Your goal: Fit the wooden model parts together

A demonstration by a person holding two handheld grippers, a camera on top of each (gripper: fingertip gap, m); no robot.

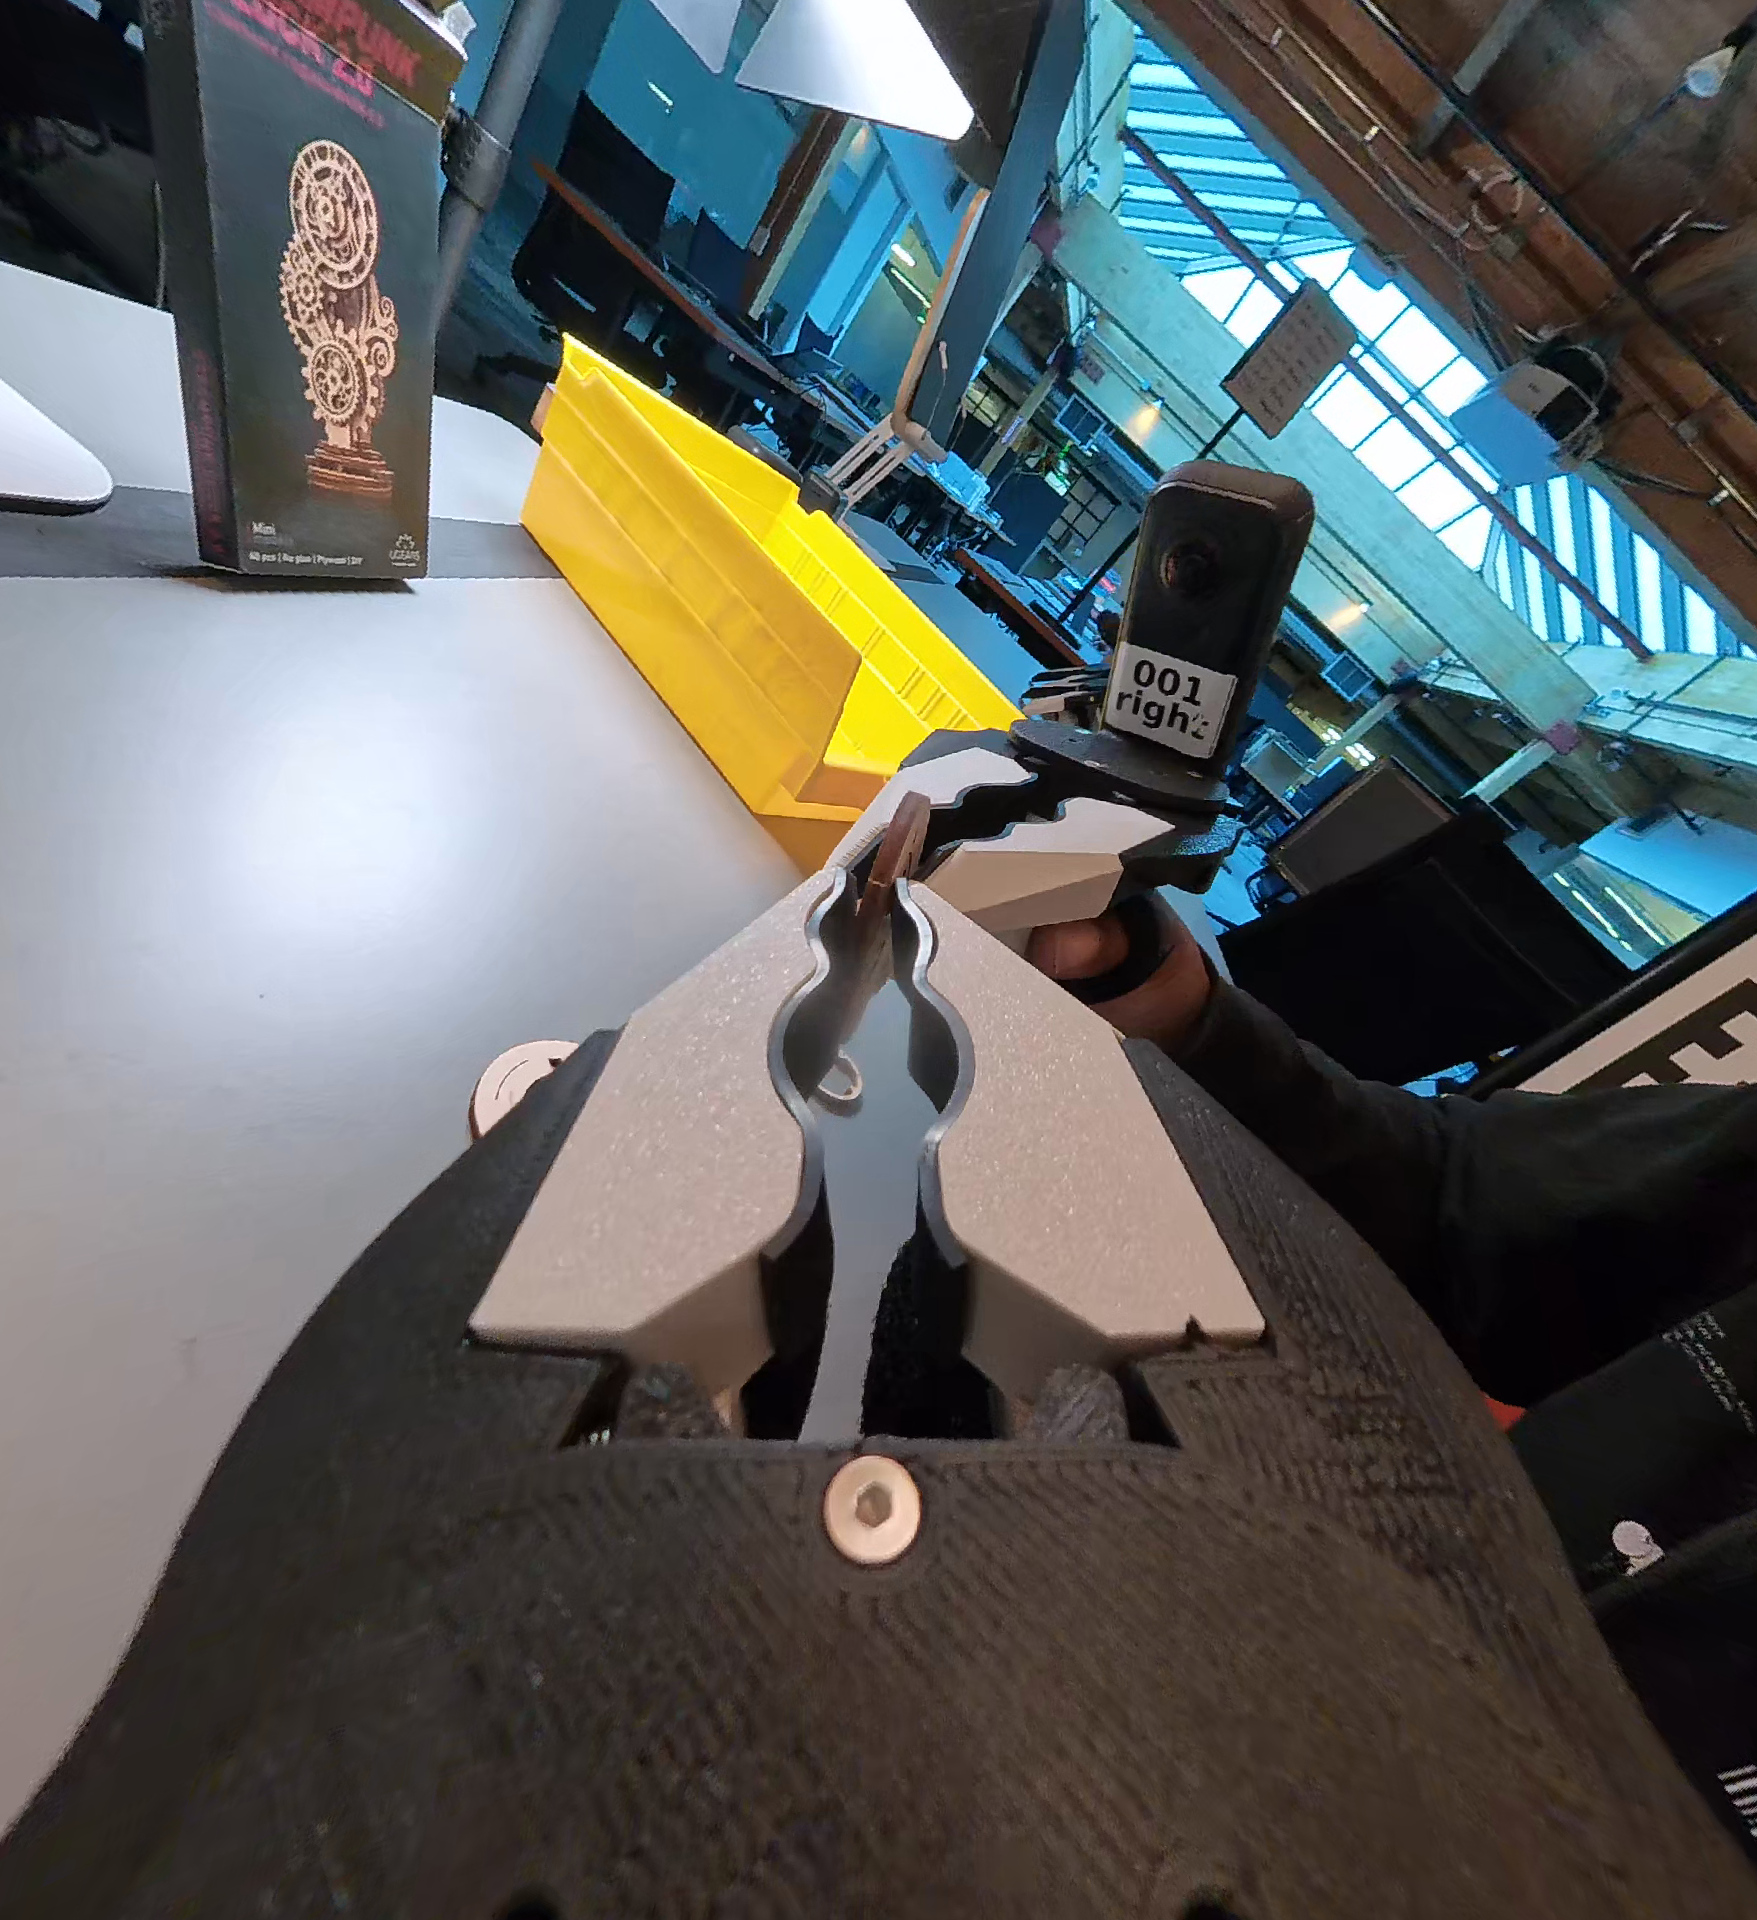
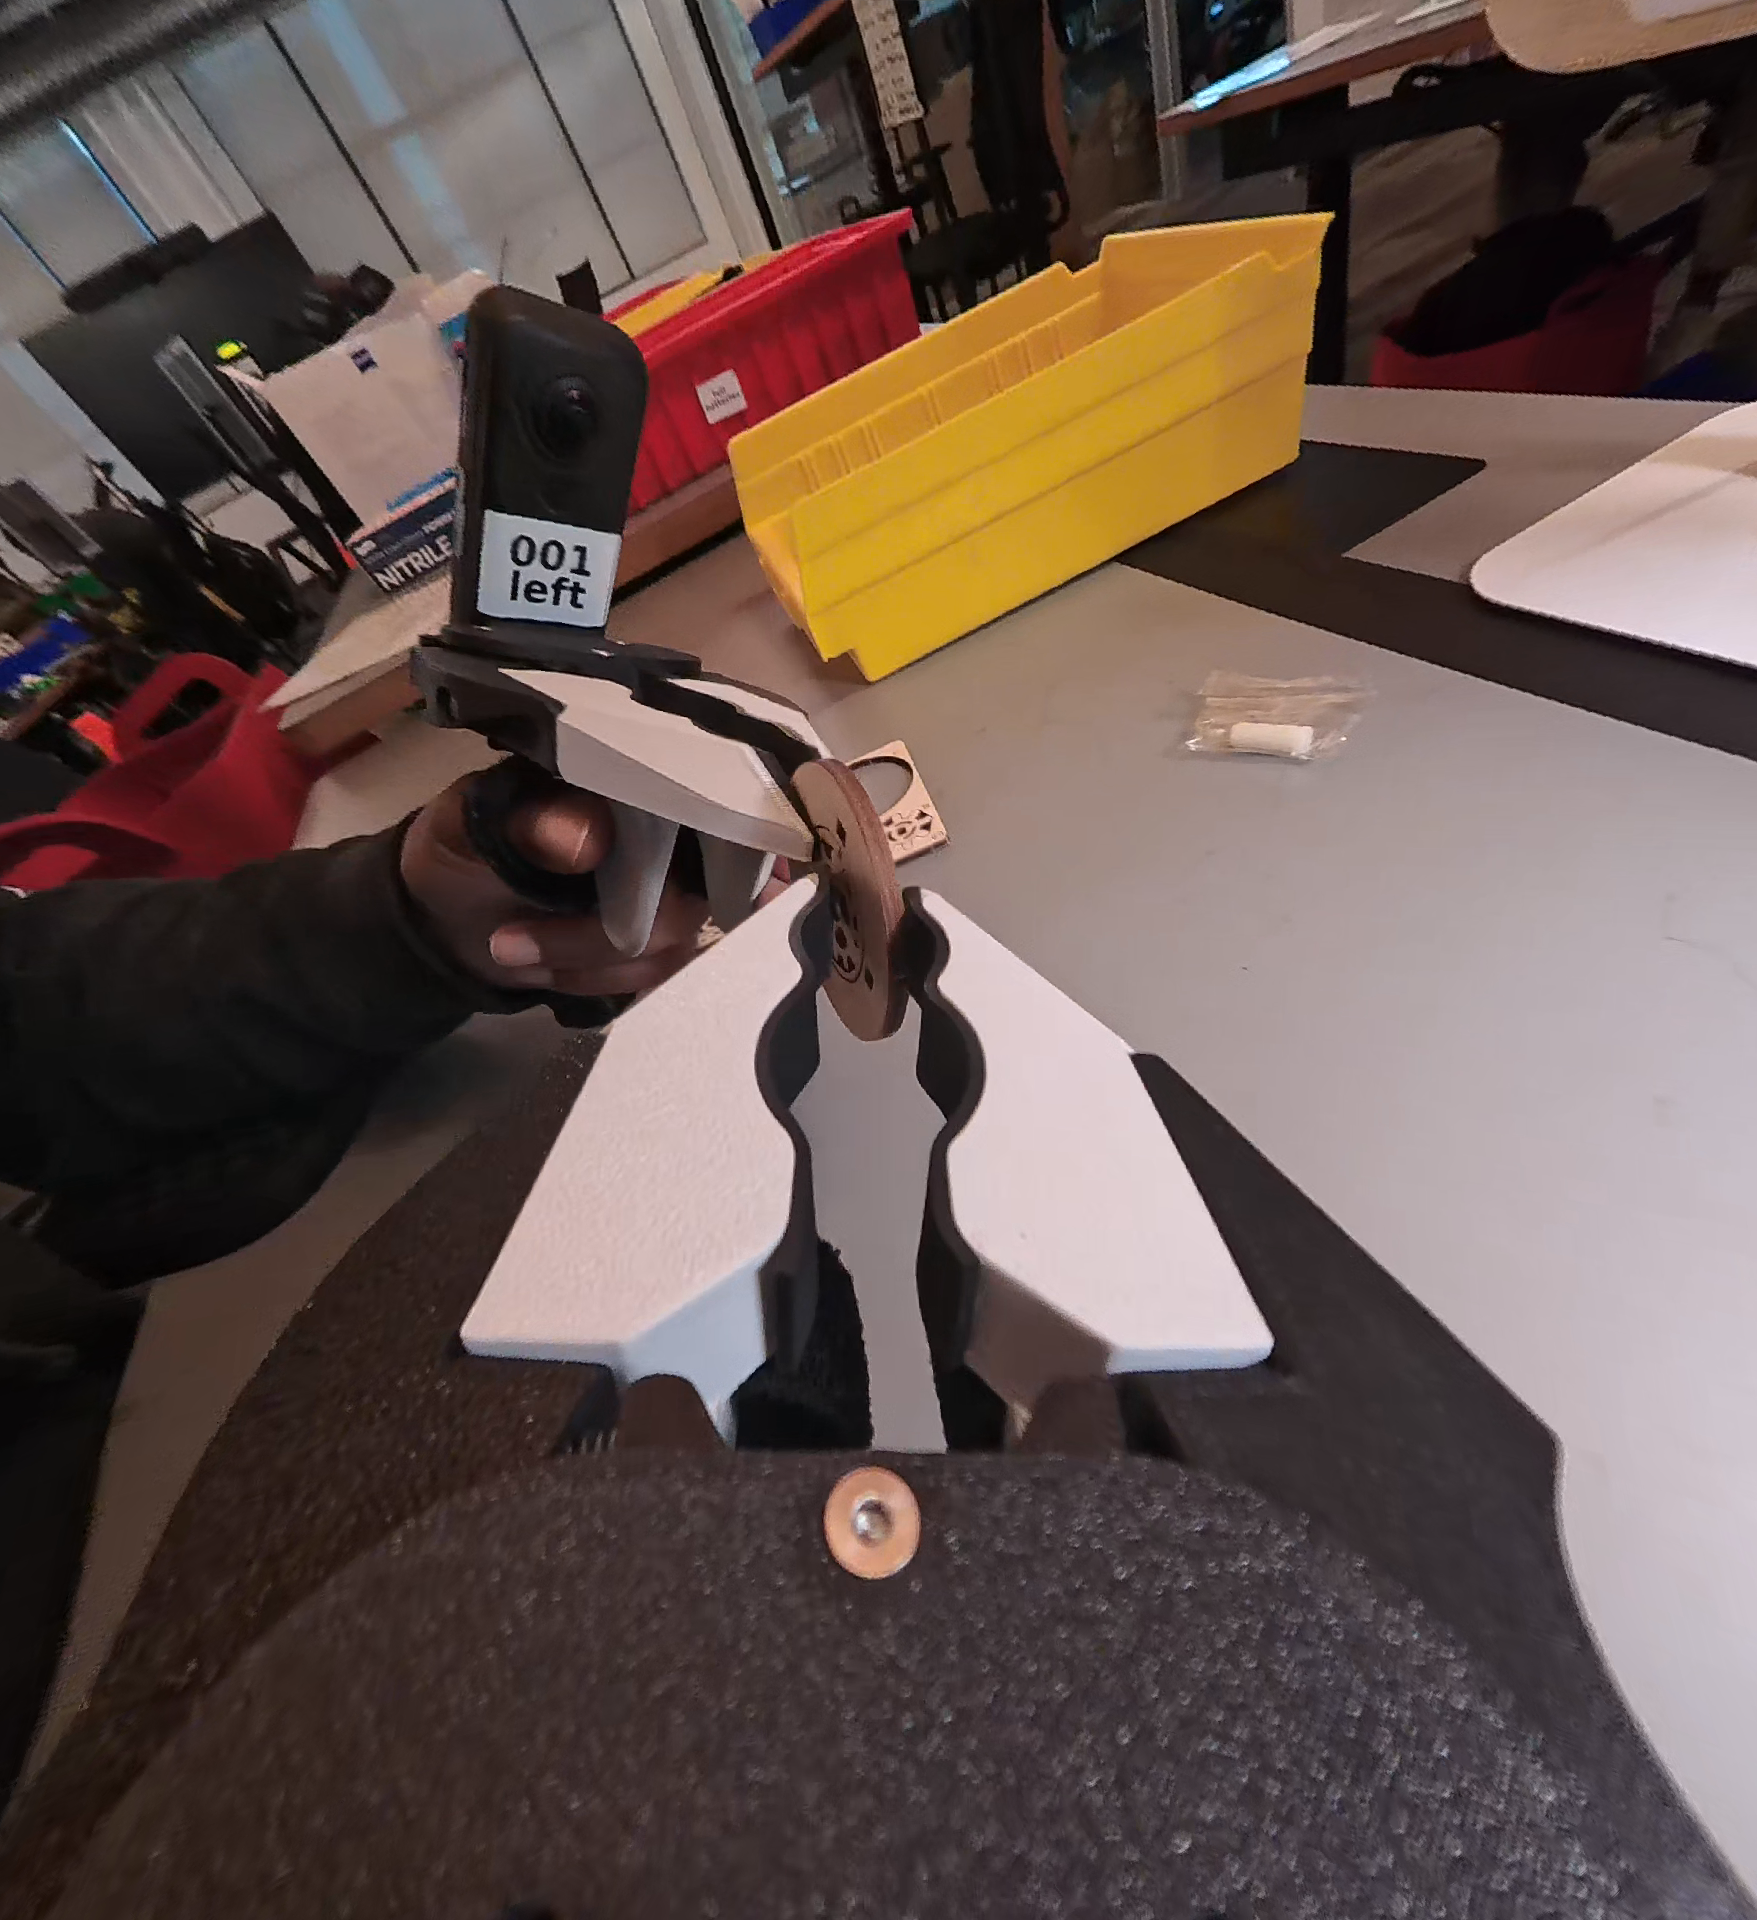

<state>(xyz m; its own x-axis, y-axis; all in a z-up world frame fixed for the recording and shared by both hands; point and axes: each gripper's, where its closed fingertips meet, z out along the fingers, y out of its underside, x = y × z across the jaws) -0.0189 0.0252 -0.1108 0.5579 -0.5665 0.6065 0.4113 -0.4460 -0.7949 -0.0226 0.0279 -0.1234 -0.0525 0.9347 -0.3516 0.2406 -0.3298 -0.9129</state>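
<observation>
A round wooden disc with dark cut-out holes is held edge-on in the air above the grey table. My right gripper is shut on the disc's lower part. My left gripper comes in from the left and is shut on its upper edge. In the left wrist view, the disc sits between the tips of my left gripper, and my right gripper pinches it from the far side. The two grippers meet nearly tip to tip.
A yellow bin stands at the table's far side. A wooden sheet with a round cut-out and a small clear bag lie behind the disc. The model kit box stands upright. A round wooden part lies by my left gripper. Only a small space, under 4 cm, lies between the two pairs of fingers.
</observation>
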